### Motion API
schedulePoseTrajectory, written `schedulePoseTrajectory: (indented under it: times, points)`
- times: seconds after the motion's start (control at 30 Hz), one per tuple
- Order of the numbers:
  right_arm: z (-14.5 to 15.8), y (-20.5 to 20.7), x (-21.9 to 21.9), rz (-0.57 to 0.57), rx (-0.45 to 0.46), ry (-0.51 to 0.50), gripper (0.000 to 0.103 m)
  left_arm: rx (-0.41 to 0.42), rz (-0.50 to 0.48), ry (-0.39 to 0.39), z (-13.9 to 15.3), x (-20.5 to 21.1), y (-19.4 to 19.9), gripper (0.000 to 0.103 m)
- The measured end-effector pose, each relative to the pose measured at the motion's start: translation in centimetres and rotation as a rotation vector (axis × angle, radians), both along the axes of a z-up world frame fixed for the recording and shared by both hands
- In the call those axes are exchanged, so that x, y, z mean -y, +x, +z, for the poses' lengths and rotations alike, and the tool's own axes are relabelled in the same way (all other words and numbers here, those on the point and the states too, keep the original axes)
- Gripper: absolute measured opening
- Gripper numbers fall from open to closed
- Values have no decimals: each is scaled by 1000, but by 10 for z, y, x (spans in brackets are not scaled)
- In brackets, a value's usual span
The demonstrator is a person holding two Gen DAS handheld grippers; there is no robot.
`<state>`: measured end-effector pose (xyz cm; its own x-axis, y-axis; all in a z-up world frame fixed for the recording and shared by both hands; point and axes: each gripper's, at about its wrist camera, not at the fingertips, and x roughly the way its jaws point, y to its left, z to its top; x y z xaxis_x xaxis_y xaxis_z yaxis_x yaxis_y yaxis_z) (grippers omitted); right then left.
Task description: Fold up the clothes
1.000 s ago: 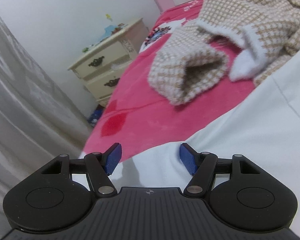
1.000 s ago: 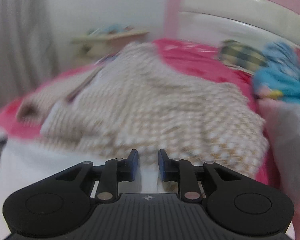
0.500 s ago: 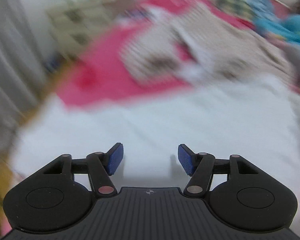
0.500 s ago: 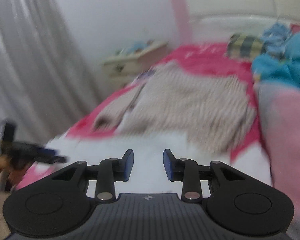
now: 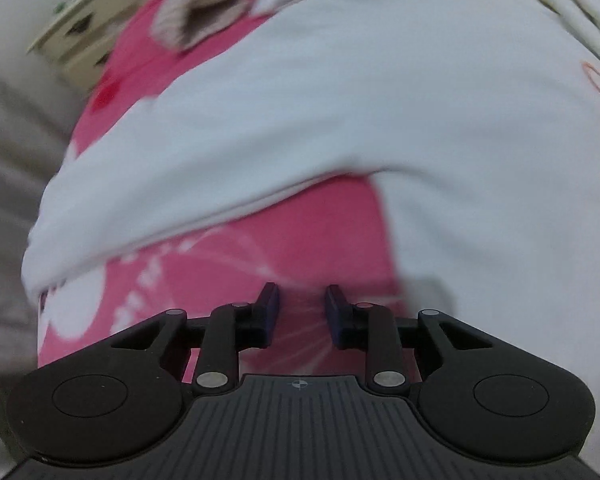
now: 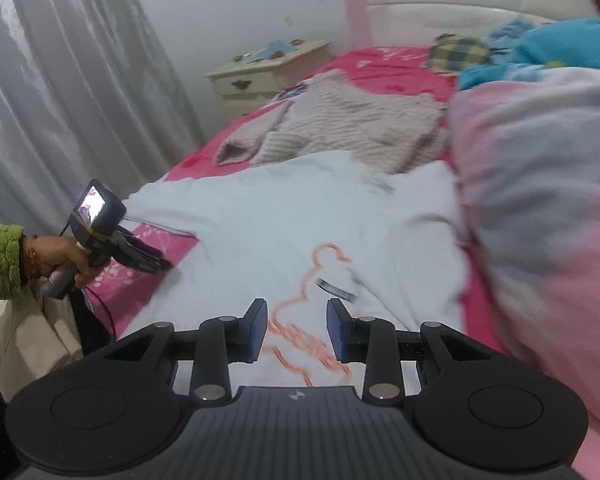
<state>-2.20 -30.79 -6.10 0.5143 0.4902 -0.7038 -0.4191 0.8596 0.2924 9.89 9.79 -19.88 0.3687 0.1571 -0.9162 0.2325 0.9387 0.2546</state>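
Left tongs [image 5: 299, 308] narrowed, empty; right tongs [image 6: 297, 326] widened.

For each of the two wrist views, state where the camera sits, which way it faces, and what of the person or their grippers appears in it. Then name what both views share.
Left wrist: on the left gripper, low over the pink bedsheet, facing the white garment; only its own open fingers show.
Right wrist: on the right gripper, above the garment's orange print, facing the nightstand; the left hand and green cuff show.
Shared: white garment, beige sweater, nightstand, bedsheet.
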Motion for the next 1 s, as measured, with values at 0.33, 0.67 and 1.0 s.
schedulePoseTrajectory:
  times: [0.33, 0.67, 1.0]
  points:
    - [-22, -66, -83, 335, -9, -117, 38, -172, 86, -293, 45, -33, -10, 32]
    - [-90, -99, -219, 680, 130, -117, 43, 344, 141, -472, 283, -104, -103, 40]
    - [-145, -145, -297, 741, 289, -158, 54, 292, 266, -406, 250, -148, -124, 42]
